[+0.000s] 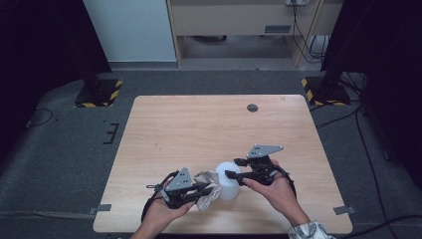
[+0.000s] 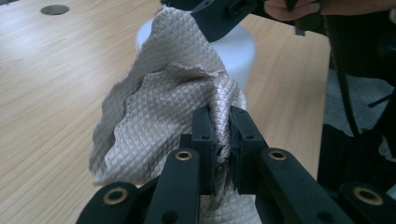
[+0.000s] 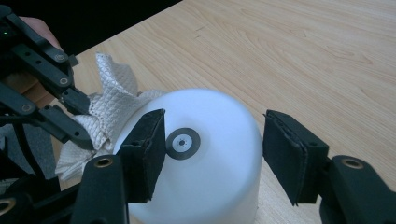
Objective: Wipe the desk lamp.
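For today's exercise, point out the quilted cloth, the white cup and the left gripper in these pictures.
quilted cloth (image 2: 154,116): left gripper view, its creased middle.
white cup (image 3: 210,163): right gripper view, its upturned base.
left gripper (image 2: 222,140): left gripper view, between its fingertips.

One desk (image 1: 199,129). Two hand-held grippers: the left hand-held gripper (image 1: 206,188), the right hand-held gripper (image 1: 232,168). One quilted cloth (image 1: 208,191). One white upturned cup (image 1: 228,181). Two hands: the left hand (image 1: 161,211), the right hand (image 1: 276,191). One round grommet (image 1: 252,107).
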Demonstrator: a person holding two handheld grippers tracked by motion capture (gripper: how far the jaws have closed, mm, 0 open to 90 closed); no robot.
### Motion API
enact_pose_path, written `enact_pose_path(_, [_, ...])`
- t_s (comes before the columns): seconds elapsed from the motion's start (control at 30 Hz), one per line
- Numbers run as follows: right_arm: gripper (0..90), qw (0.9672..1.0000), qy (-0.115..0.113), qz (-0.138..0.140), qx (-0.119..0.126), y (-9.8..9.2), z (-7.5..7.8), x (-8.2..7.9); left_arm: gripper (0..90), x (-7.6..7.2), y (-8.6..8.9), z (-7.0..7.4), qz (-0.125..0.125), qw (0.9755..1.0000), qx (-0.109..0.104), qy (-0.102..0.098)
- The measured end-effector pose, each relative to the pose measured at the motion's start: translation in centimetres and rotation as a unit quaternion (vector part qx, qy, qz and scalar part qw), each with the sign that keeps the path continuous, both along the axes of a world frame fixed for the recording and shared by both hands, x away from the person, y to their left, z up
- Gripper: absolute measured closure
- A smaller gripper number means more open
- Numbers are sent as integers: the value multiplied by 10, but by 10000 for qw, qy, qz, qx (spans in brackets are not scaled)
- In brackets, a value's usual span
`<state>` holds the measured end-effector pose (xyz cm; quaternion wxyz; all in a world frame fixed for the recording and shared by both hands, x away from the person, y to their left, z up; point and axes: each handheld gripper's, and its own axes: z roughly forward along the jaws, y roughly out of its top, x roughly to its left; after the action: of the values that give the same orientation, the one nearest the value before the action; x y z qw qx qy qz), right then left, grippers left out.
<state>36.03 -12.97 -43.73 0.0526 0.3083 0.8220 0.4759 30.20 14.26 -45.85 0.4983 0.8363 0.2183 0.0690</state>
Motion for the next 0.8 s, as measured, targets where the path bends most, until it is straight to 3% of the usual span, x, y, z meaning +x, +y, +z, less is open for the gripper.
enact_pose_path(0.13, [401, 10000, 0, -1, 8, 0, 0, 0, 819, -1, -4, -2, -105, 9999, 2, 24])
enact_pose_path(0.47, [401, 10000, 0, -3, 9, 0, 0, 0, 819, 2, -16, -18, -296, 9985, 424, 152])
enact_pose_path(0.8, [401, 10000, -6, 7, 7, 0, 0, 0, 819, 4, -20, -21, -363, 9977, 522, 216])
